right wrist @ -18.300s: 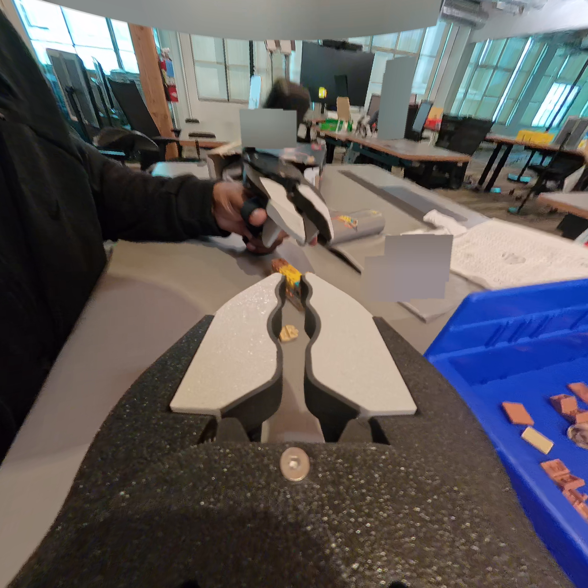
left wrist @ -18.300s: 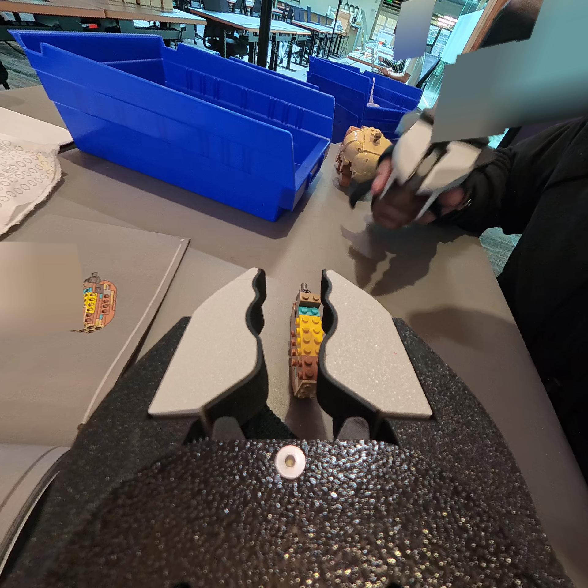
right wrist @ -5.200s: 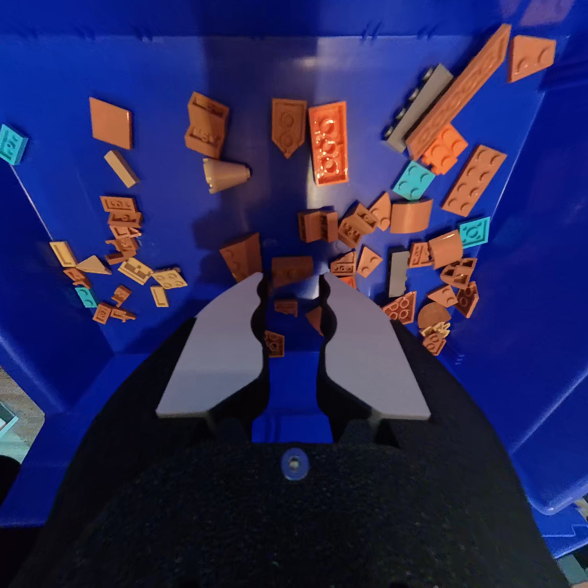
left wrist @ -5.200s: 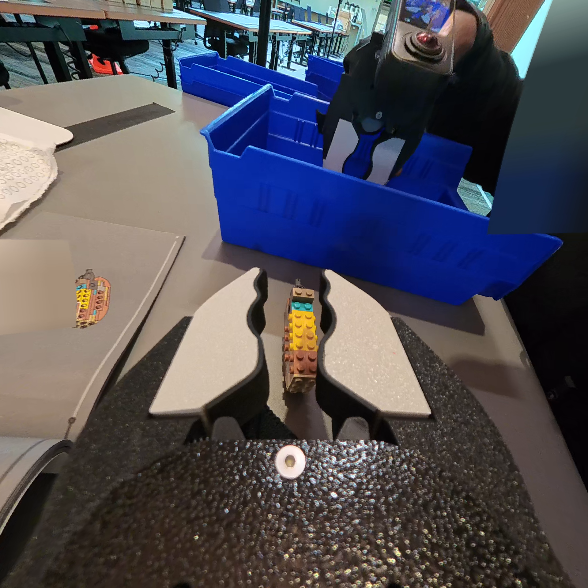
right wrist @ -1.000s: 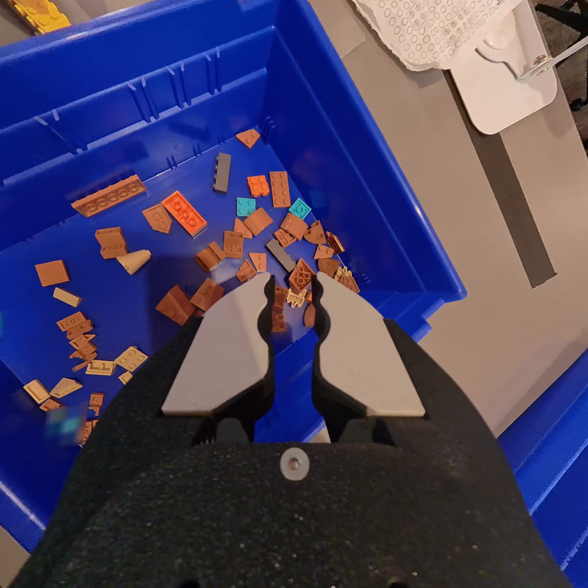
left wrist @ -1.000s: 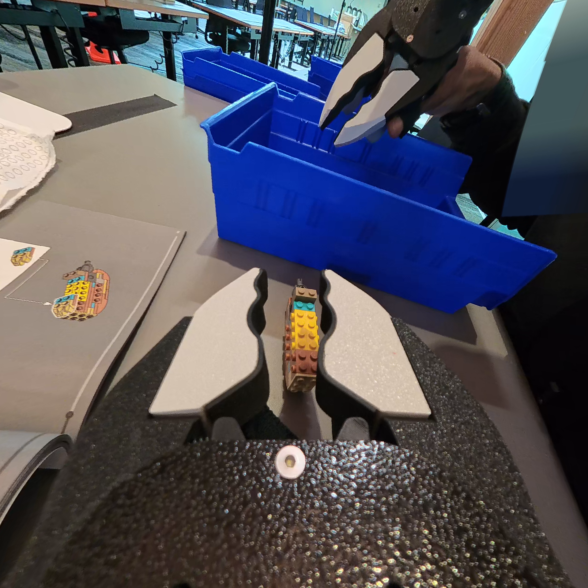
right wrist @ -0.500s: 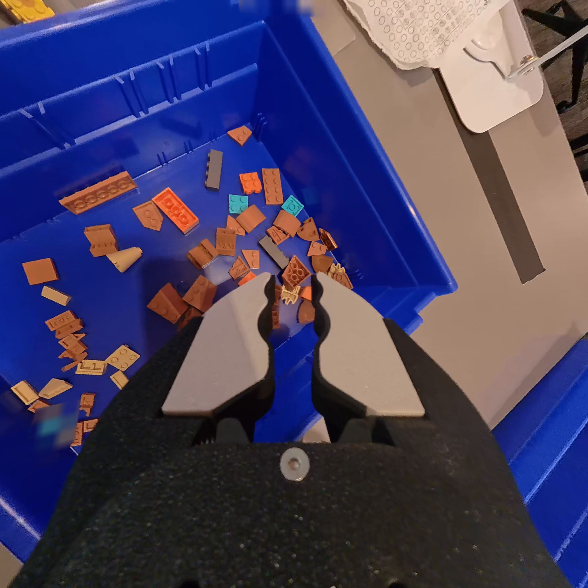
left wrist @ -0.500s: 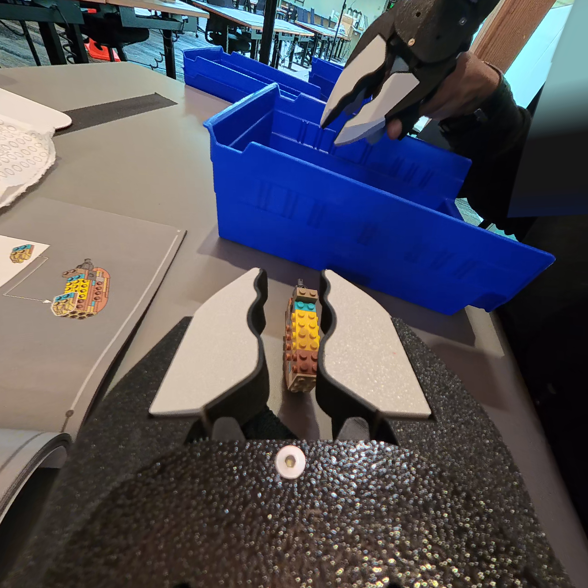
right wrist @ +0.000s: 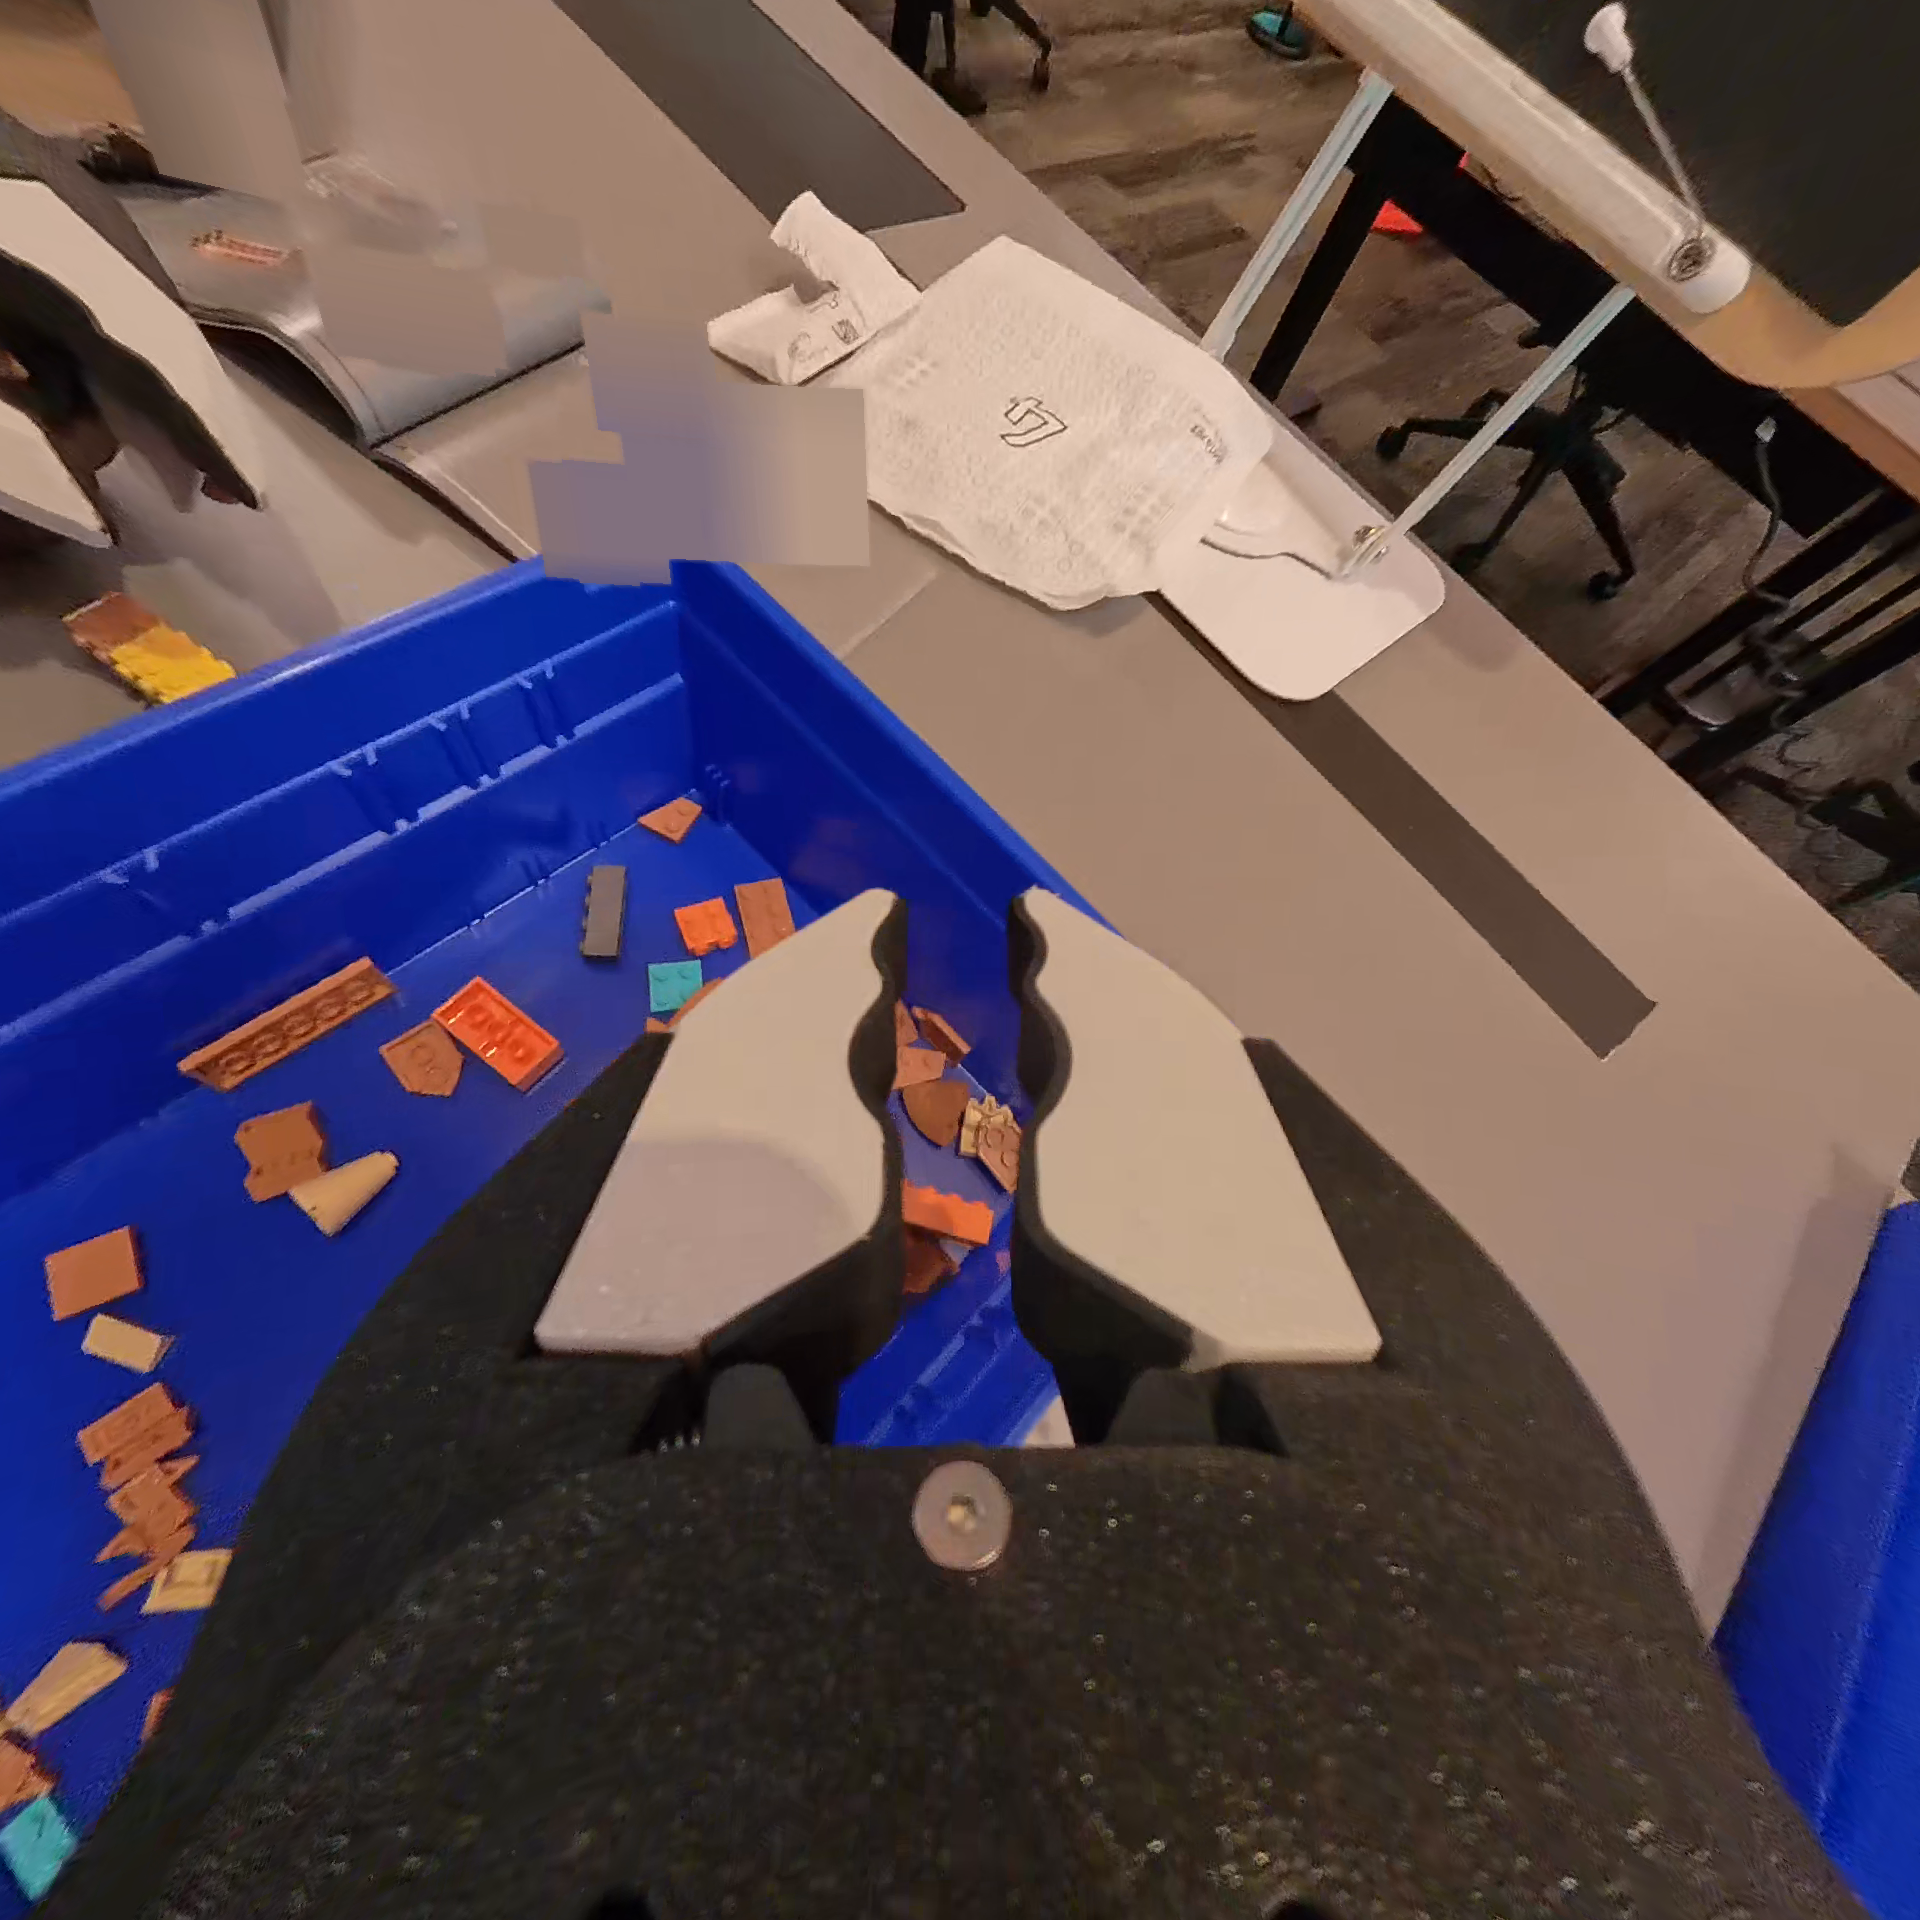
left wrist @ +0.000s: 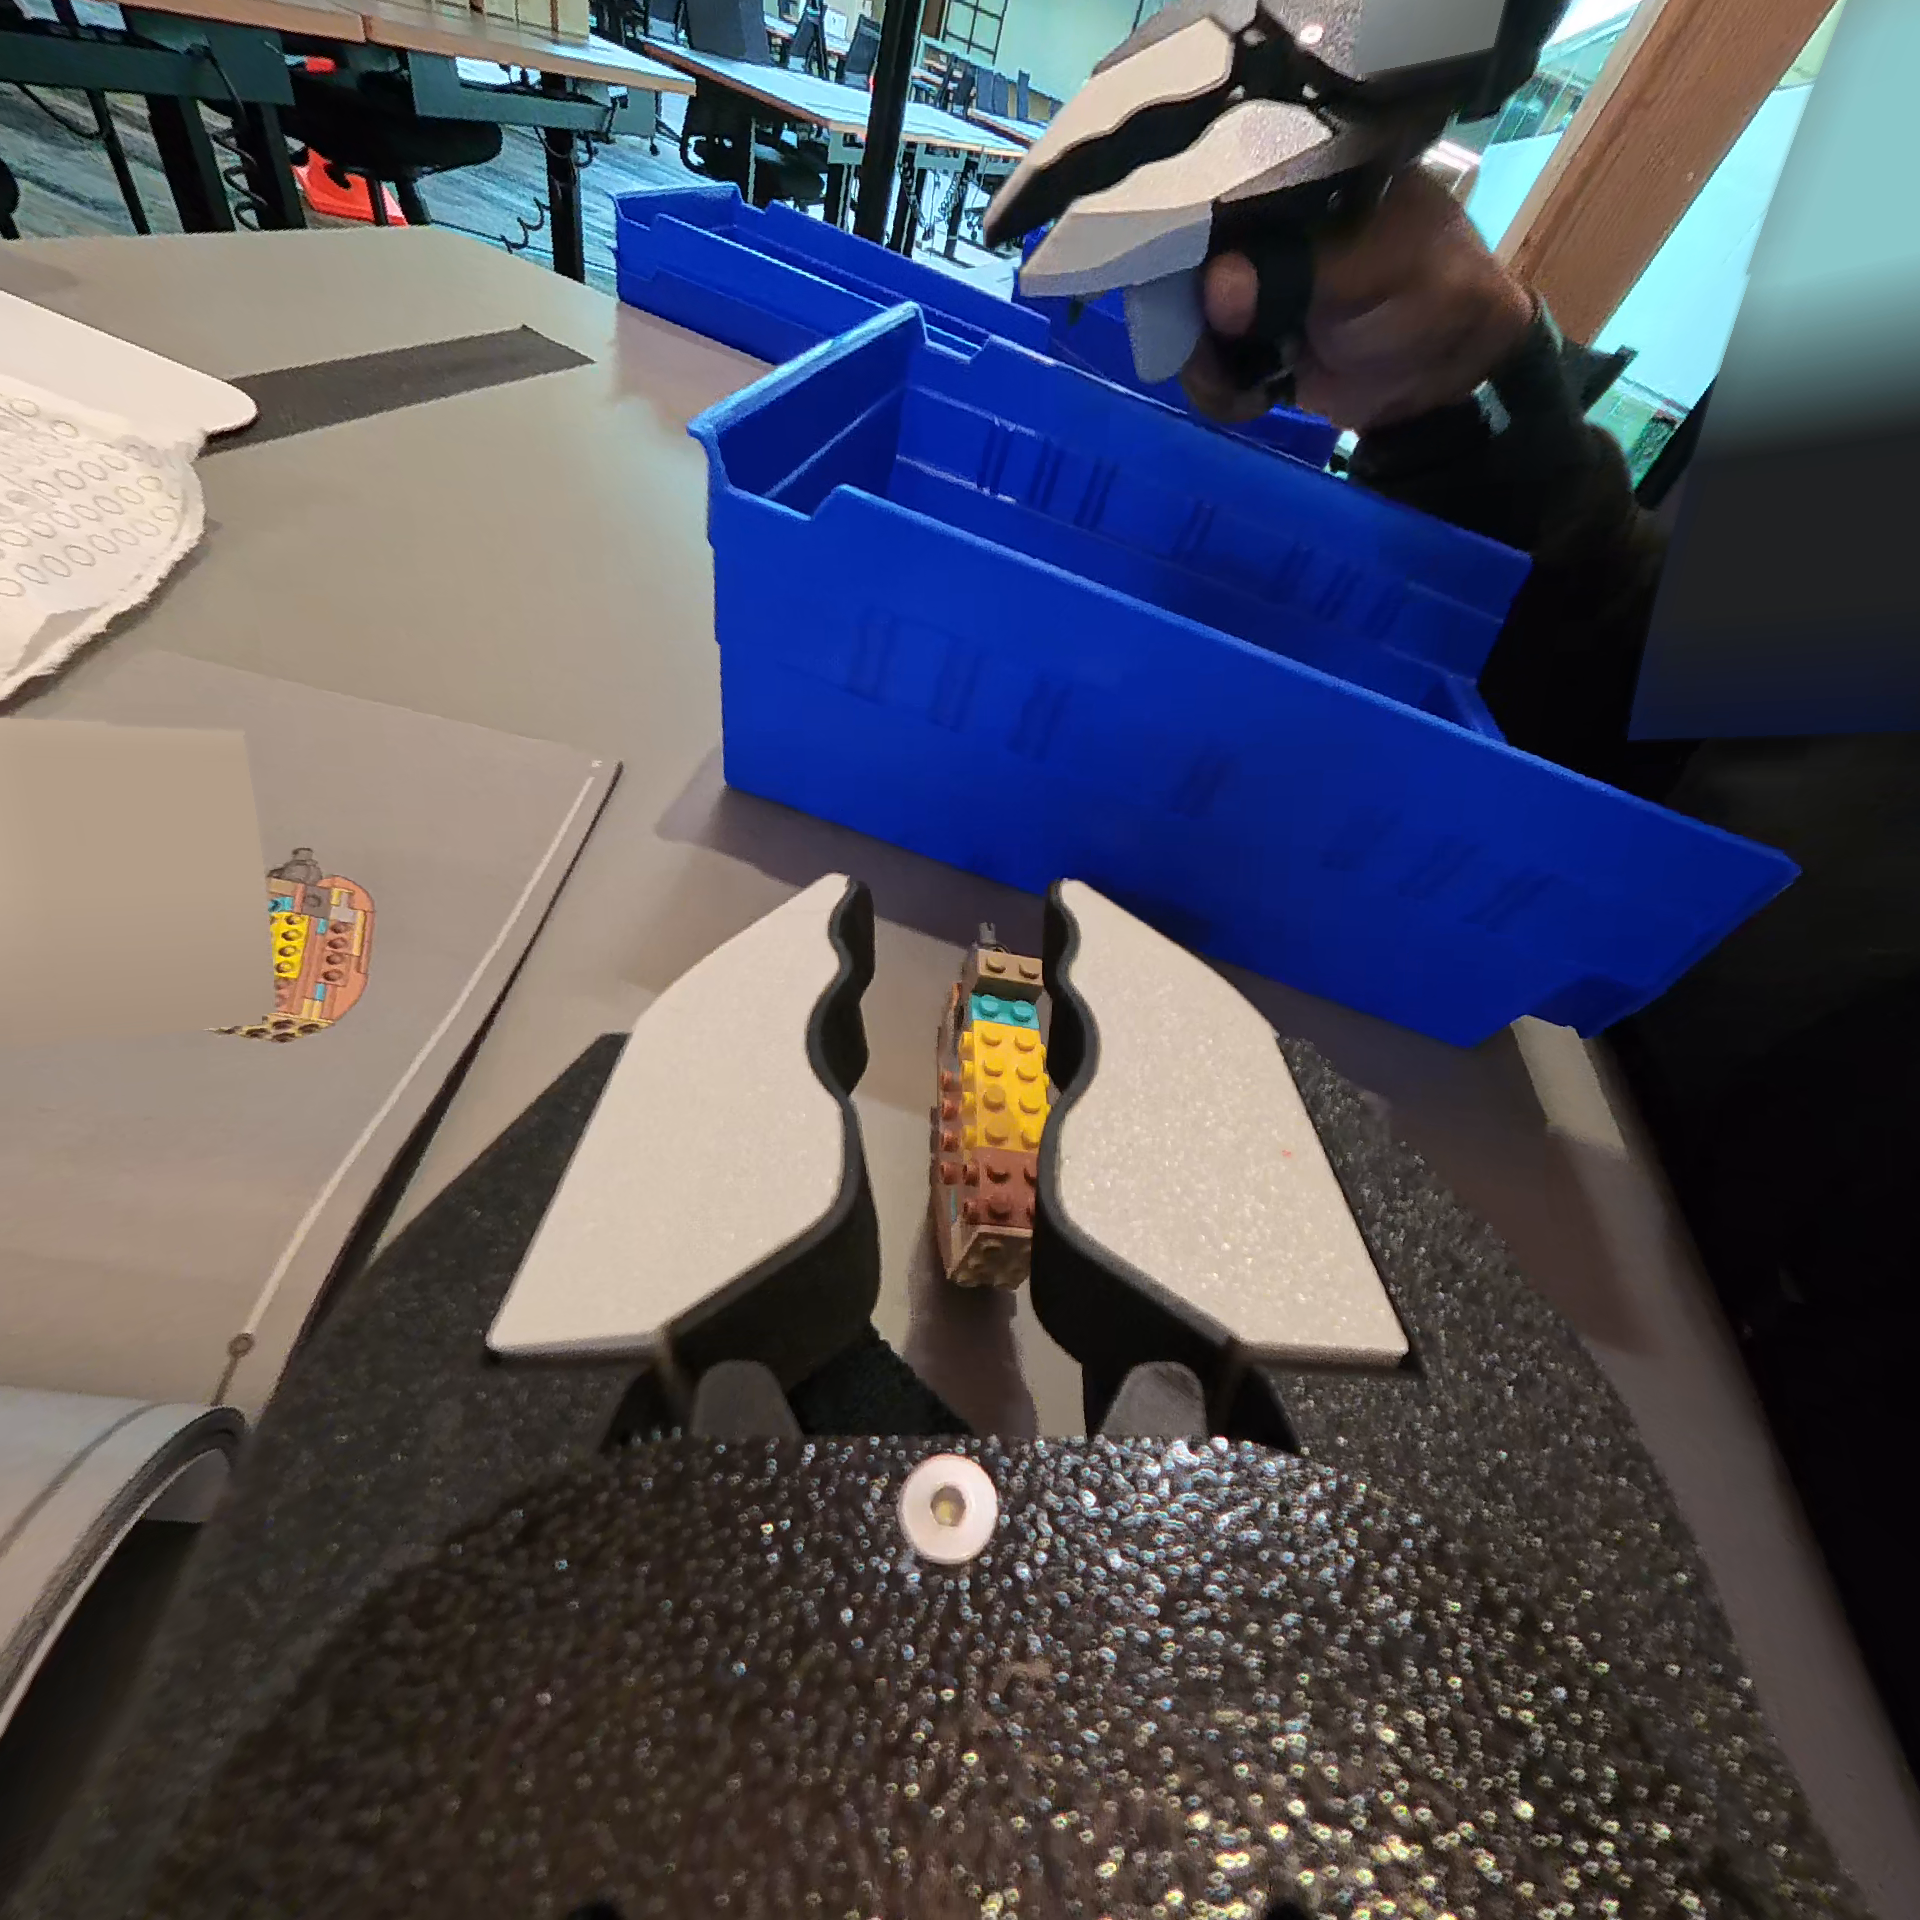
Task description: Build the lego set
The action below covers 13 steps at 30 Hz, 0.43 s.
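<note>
A small lego build [left wrist: 992, 1101] of brown, yellow and teal bricks lies on the grey table between the fingers of my left gripper [left wrist: 951, 914]. That gripper is open, and the build rests against its right finger. The build also shows in the right wrist view [right wrist: 156, 649]. My right gripper [right wrist: 954, 909] is open with a narrow gap and empty. It hovers above a blue bin [right wrist: 312, 748] with several loose brown, orange, tan and teal bricks [right wrist: 499, 1029]. In the left wrist view the right gripper [left wrist: 1101, 208] is high over the bin [left wrist: 1039, 665].
An open instruction booklet [left wrist: 312, 935] lies left of the build. A white perforated bag [right wrist: 1039, 436] and a white stand base [right wrist: 1320, 613] sit by the table's far edge. More blue bins [left wrist: 790, 260] stand behind, and another [right wrist: 1829, 1558] at the right. One gripper's finger ends stand about 25 cm off the other's.
My right gripper has risen and tilted up from the bin floor, so the table beyond now shows. The left gripper and the build have not moved.
</note>
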{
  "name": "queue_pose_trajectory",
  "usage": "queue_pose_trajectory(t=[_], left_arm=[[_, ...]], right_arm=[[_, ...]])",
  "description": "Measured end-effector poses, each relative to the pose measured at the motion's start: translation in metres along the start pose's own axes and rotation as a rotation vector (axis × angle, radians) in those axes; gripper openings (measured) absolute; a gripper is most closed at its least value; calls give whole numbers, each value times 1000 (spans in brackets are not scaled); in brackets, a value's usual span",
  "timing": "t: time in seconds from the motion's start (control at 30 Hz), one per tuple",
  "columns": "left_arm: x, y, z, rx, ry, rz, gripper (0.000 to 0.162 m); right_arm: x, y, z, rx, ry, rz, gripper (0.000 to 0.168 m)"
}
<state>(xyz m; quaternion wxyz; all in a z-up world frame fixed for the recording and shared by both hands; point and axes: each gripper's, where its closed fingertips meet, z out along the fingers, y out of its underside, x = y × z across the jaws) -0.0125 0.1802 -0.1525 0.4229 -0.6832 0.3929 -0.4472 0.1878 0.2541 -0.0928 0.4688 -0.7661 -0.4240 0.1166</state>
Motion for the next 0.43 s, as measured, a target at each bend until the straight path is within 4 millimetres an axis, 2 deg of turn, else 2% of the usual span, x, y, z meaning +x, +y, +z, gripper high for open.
queue_pose_trajectory(t=[0.13, 0.43], left_arm=[[-2, -3, -2, 21, -2, -3, 31], [-3, -3, -2, 22, 1, -16, 31]], right_arm=[[-4, 5, 4, -9, 31, -53, 18], [-11, 0, -3, 82, 60, -102, 15]])
